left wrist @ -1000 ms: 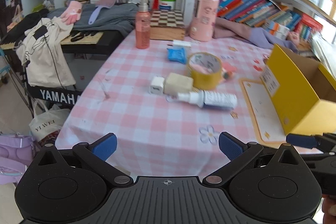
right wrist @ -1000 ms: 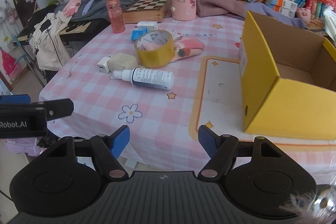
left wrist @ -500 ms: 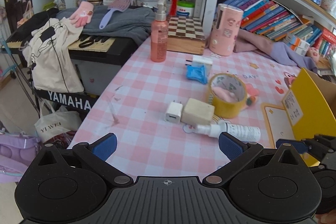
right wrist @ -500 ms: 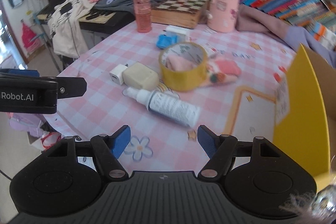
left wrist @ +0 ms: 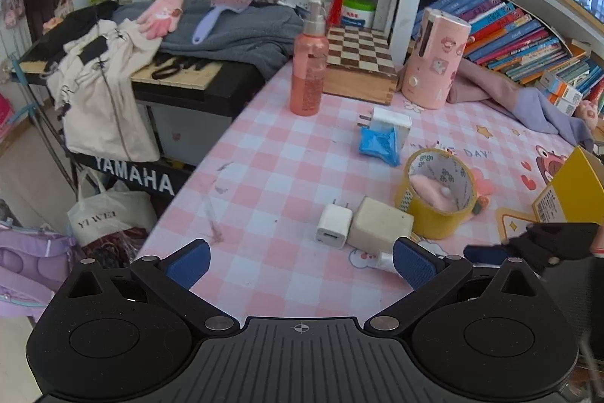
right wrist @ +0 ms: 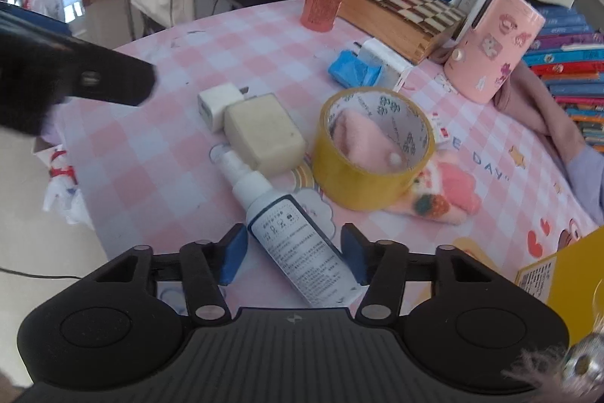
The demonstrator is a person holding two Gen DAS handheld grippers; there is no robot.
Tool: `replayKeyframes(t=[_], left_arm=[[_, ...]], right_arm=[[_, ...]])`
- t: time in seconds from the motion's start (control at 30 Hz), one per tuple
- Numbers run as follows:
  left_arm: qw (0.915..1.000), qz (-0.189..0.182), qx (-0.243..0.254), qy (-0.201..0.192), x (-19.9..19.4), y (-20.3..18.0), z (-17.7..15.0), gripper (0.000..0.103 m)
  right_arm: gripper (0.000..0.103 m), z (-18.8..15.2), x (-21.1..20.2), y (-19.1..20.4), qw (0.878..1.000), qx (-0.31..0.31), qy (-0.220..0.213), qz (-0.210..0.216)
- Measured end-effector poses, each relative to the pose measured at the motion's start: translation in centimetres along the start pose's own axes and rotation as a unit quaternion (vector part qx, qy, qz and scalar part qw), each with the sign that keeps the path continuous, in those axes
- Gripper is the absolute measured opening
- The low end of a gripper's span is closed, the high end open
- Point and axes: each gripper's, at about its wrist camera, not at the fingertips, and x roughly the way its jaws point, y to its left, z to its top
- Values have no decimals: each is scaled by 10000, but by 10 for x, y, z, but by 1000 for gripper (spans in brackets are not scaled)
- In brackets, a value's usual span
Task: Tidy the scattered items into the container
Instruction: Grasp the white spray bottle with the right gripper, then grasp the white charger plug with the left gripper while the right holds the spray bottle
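A white spray bottle with a dark label lies on the pink checked table between the open fingers of my right gripper; the pads stand either side of it, not closed on it. Beyond it lie a cream block, a small white charger, a yellow tape roll around a pink glove, a blue packet and a white plug. The yellow box shows at the right edge. My left gripper is open and empty, over the table's near edge, before the charger.
A pink pump bottle, a chessboard box and a pink cylinder stand at the back of the table. A keyboard with clothes is to the left. Bookshelves line the right. Bags sit on the floor.
Both grippers have moved forward and left toward the items. My right gripper has come down so the spray bottle now lies between its fingers. The yellow box has slid to the right edge of both views.
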Motion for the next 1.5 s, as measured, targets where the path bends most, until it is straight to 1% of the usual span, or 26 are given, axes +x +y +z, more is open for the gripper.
replayKeyframes(t=[0.03, 0.13, 0.17, 0.2, 0.23, 0.3, 0.37, 0.43, 0.53, 0.6, 0.63, 0.67, 0.7, 0.77, 0.8, 0.83, 0.9, 0.97, 1.13, 1.17, 1.23, 1.3, 1.33, 1.4, 1.43, 1.5], left_arm=[[10000, -18, 34, 36, 5, -2, 1, 103], [9998, -56, 157, 119, 19, -8, 2, 102], [9997, -62, 214, 135, 23, -10, 3, 101], [9994, -63, 293, 154, 28, -13, 3, 99], [9990, -49, 393, 182, 33, -16, 4, 94], [9980, 54, 595, 208, 43, -21, 5, 87], [9969, 142, 727, 268, 54, -23, 7, 73], [9960, 151, 812, 345, 63, -24, 8, 68], [9950, 151, 928, 323, 69, -28, 11, 67], [9944, 117, 994, 332, 72, -30, 12, 62], [9943, 75, 1001, 357, 72, -30, 13, 57], [9943, 18, 994, 382, 70, -30, 14, 49], [9945, -39, 978, 367, 66, -30, 15, 47], [9945, -49, 1007, 274, 59, -29, 16, 47], [9942, -40, 1031, 291, 58, -28, 16, 47], [9941, -58, 1028, 351, 59, -26, 16, 47], [9936, -131, 1000, 515, 65, -24, 16, 43], [9921, -134, 1105, 583, 71, -27, 17, 42], [9910, -98, 1225, 532, 78, -32, 18, 42], [9912, -123, 1206, 540, 78, -33, 19, 38], [9902, -206, 1275, 531, 78, -40, 21, 37], [9897, -249, 1323, 493, 76, -43, 22, 37], [9899, -224, 1314, 482, 75, -43, 23, 40], [9906, -209, 1267, 480, 73, -38, 22, 43], [9910, -195, 1233, 477, 73, -35, 22, 48], [9913, -153, 1217, 487, 71, -30, 22, 48]], right_arm=[[46, -3, -3, -3, 10000, 26, 41, 60], [42, -15, -11, -9, 9997, 143, 140, 154], [40, -19, -13, -13, 9993, 282, 181, 150], [35, -23, -14, -17, 9985, 470, 243, 117], [32, -27, -16, -20, 9972, 674, 306, 79], [31, -36, -18, -27, 9941, 1015, 391, -7], [31, -43, -21, -31, 9925, 1152, 413, -62], [31, -45, -21, -33, 9922, 1176, 407, -46], [31, -45, -20, -33, 9930, 1105, 406, -4], [31, -44, -18, -35, 9928, 1116, 423, 26], [31, -43, -17, -36, 9926, 1132, 437, 38], [31, -44, -17, -37, 9923, 1155, 444, 54], [31, -43, -17, -38, 9922, 1161, 447, 51], [31, -43, -17, -40, 9920, 1176, 448, 46], [31, -43, -17, -41, 9919, 1186, 443, 53], [31, -43, -16, -42, 9919, 1192, 443, 61], [31, -43, -13, -43, 9916, 1200, 485, 65], [31, -42, -11, -44, 9910, 1234, 520, 95], [31, -41, -9, -46, 9912, 1217, 503, 140], [31, -41, -8, -46, 9913, 1212, 499, 145], [31, -41, -8, -47, 9912, 1214, 495, 164], [31, -40, -7, -47, 9912, 1219, 493, 172], [31, -40, -7, -48, 9912, 1219, 490, 180], [31, -40, -7, -48, 9910, 1229, 486, 198], [31, -40, -7, -48, 9910, 1234, 485, 202], [31, -40, -7, -49, 9908, 1249, 481, 218]])
